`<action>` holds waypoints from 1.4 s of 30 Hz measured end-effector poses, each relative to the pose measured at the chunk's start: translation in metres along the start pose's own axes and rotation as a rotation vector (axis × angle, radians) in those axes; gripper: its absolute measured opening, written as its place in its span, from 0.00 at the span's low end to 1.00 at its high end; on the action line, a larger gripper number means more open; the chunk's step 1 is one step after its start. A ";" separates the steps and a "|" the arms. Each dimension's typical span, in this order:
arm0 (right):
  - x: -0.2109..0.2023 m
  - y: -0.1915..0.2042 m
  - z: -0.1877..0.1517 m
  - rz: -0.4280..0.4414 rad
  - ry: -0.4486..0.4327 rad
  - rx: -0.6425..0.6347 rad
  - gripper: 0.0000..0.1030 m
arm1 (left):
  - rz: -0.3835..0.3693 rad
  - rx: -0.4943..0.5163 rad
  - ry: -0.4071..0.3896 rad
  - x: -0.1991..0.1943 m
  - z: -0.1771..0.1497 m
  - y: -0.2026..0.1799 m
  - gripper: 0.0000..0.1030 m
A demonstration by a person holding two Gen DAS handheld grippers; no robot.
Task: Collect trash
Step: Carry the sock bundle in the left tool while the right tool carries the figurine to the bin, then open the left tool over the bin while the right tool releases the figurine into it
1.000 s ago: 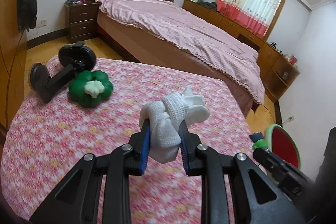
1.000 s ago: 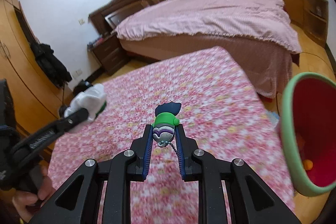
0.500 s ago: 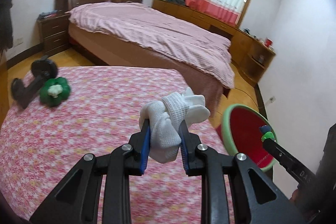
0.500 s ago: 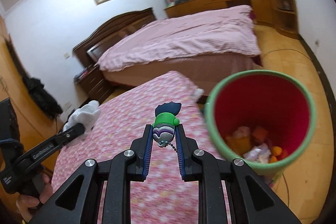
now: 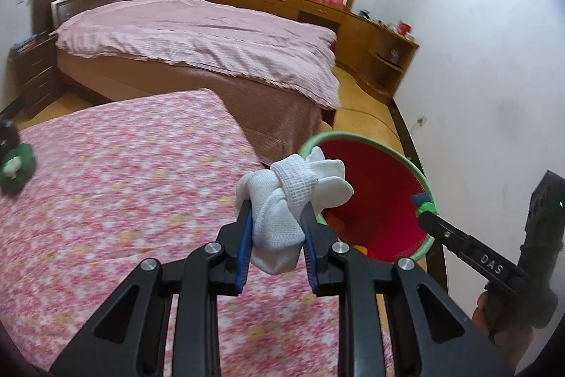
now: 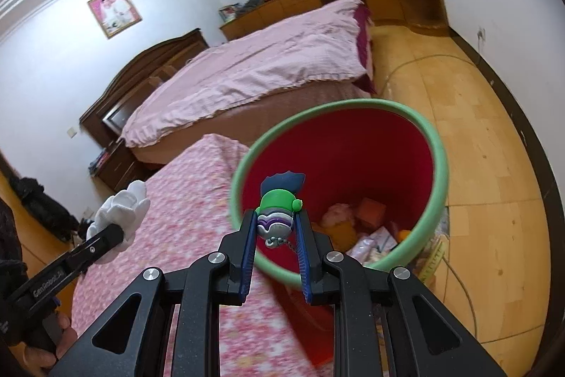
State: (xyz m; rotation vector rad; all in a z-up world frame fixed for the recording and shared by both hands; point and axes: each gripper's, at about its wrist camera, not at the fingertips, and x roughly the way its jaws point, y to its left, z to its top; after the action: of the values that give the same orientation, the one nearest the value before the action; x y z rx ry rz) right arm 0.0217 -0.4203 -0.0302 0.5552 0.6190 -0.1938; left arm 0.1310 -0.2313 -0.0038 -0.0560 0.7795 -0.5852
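Both hands have swung sideways off the flowered bench [image 5: 116, 186] toward the bin [image 6: 436, 165] over the last second; the bin, earlier only at the frame edge, now fills the middle of the right wrist view

Left gripper [image 5: 277, 228]: jaws pinching a knotted white sock [image 5: 286, 196], blue pads pressed into its sides, same grip as a second ago. The sock hangs over the bench edge, with the bin's green rim showing just behind it. Whether it is already above the opening I cannot tell from this view

Right gripper [image 6: 274, 232]: jaws pinching a small toy figure [image 6: 279, 207] with green body, dark blue top and a short bead chain dangling below. Grip unchanged. In the right wrist view the figure sits against the red inside of the bin, so it appears to be over or very near the opening

Bin contents: some orange and pink scraps at the bottom, so part of the collecting looks already done

The green plush [image 5: 16, 165] and a dark object beside it, central in the left view a second ago, are now at the far left edge on the bench, so they remain to be picked up

Judgement: carry phase nearly finished; release of the figure looks close, the sock likely needs a little more travel. Risk: the sock snags on the rim or drops on the floor beside the bin
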 end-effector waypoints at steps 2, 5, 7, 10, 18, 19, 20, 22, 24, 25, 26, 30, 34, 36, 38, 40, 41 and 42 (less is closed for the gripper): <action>0.006 -0.007 0.002 -0.005 0.008 0.013 0.21 | -0.015 0.016 0.019 0.013 0.000 -0.008 0.24; 0.015 -0.020 0.006 -0.013 0.020 0.028 0.22 | -0.031 0.038 0.052 0.035 0.000 -0.020 0.24; 0.019 -0.026 0.007 -0.012 0.024 0.037 0.23 | -0.043 0.052 0.077 0.049 0.001 -0.027 0.24; 0.025 -0.033 0.010 -0.014 0.029 0.047 0.23 | -0.059 0.076 0.104 0.066 0.001 -0.037 0.25; 0.030 -0.045 0.013 -0.017 0.027 0.068 0.25 | -0.108 0.145 0.128 0.088 0.000 -0.060 0.33; 0.029 -0.045 0.014 -0.018 0.026 0.068 0.26 | -0.106 0.146 0.129 0.089 0.000 -0.060 0.37; 0.029 -0.046 0.014 -0.019 0.025 0.068 0.27 | -0.103 0.147 0.132 0.090 0.000 -0.061 0.38; 0.030 -0.047 0.015 -0.020 0.024 0.071 0.27 | -0.099 0.143 0.138 0.091 0.000 -0.061 0.43; 0.029 -0.047 0.015 -0.020 0.025 0.075 0.28 | -0.093 0.139 0.139 0.092 0.002 -0.061 0.45; 0.028 -0.046 0.014 -0.021 0.026 0.075 0.29 | -0.090 0.137 0.139 0.092 0.003 -0.061 0.45; 0.028 -0.045 0.014 -0.020 0.029 0.074 0.29 | -0.086 0.132 0.139 0.089 0.003 -0.060 0.45; 0.025 -0.040 0.012 -0.018 0.038 0.060 0.43 | -0.077 0.109 0.139 0.078 0.003 -0.052 0.45; 0.016 -0.027 0.008 -0.010 0.035 0.034 0.50 | -0.053 0.084 0.118 0.058 0.002 -0.041 0.53; 0.012 -0.019 0.005 -0.004 0.035 0.017 0.52 | -0.039 0.077 0.104 0.048 0.001 -0.035 0.54; 0.006 -0.009 0.002 0.007 0.033 -0.001 0.61 | -0.019 0.068 0.090 0.035 -0.001 -0.029 0.54; 0.000 0.000 -0.001 0.020 0.025 -0.016 0.65 | 0.000 0.060 0.076 0.023 -0.003 -0.023 0.54; -0.003 0.006 -0.003 0.026 0.022 -0.024 0.65 | 0.012 0.053 0.066 0.014 -0.005 -0.019 0.54; -0.007 0.011 -0.005 0.032 0.020 -0.035 0.66 | 0.019 0.049 0.062 0.010 -0.004 -0.015 0.54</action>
State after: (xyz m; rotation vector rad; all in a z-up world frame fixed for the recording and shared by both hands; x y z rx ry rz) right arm 0.0176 -0.4081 -0.0248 0.5338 0.6314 -0.1476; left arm 0.1261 -0.2485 -0.0092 0.0141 0.8242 -0.5902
